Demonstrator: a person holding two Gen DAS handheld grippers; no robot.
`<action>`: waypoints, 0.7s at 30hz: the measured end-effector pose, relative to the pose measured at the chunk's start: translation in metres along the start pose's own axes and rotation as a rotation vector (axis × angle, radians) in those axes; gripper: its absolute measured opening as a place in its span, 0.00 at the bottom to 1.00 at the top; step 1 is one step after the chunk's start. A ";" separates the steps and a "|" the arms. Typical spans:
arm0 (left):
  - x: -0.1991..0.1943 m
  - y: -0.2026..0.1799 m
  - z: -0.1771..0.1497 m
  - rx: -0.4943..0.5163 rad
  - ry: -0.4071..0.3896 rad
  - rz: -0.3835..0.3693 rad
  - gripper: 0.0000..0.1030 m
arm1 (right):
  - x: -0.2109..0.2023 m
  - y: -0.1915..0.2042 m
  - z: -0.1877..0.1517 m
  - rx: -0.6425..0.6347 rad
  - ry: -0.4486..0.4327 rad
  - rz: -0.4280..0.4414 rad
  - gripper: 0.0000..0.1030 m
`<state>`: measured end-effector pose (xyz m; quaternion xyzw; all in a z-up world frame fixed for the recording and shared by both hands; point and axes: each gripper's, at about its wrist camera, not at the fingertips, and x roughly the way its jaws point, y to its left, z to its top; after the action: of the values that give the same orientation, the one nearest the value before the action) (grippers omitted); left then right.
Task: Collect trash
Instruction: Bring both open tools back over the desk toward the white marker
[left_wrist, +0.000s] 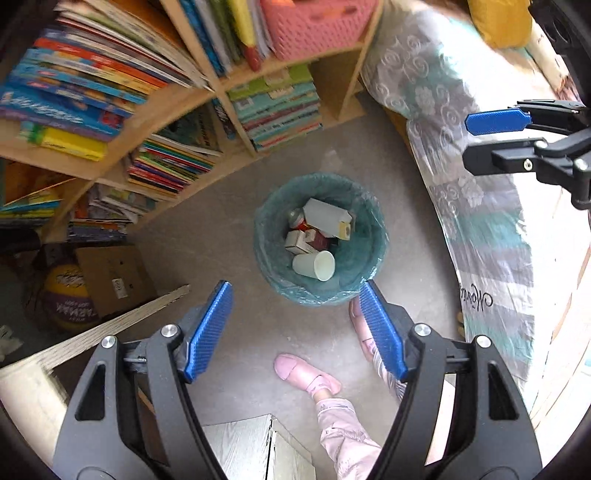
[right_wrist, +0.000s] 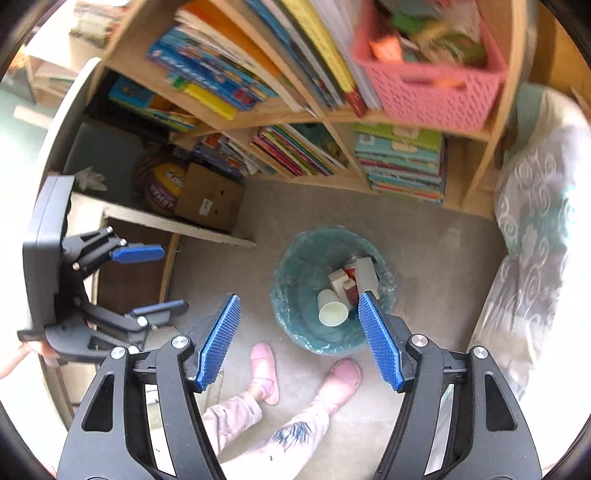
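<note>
Hovering above the round teal-lined trash bin (left_wrist: 320, 236), we keep both grippers, left (left_wrist: 295, 328) and right (right_wrist: 299, 339), spread and empty; next we probably fetch more trash.

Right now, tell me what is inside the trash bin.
The trash bin, lined with a teal bag, holds a white paper cup lying on its side, a white carton, small red-and-white boxes and a can. Anything beneath them is covered.

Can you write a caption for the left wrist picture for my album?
Open left claw above a lined trash bin holding a paper cup and cartons.
</note>
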<state>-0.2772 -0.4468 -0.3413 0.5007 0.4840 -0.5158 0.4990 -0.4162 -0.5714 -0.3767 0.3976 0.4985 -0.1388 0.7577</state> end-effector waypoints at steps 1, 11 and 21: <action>-0.010 0.003 -0.001 -0.010 -0.012 0.007 0.67 | -0.010 0.009 0.005 -0.029 -0.006 0.001 0.66; -0.136 0.067 -0.050 -0.330 -0.098 0.090 0.75 | -0.084 0.122 0.070 -0.353 -0.053 0.062 0.70; -0.225 0.163 -0.160 -0.734 -0.169 0.222 0.77 | -0.080 0.296 0.152 -0.737 -0.019 0.212 0.79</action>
<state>-0.1089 -0.2852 -0.1216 0.2937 0.5364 -0.2908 0.7358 -0.1757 -0.5076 -0.1411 0.1466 0.4639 0.1251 0.8647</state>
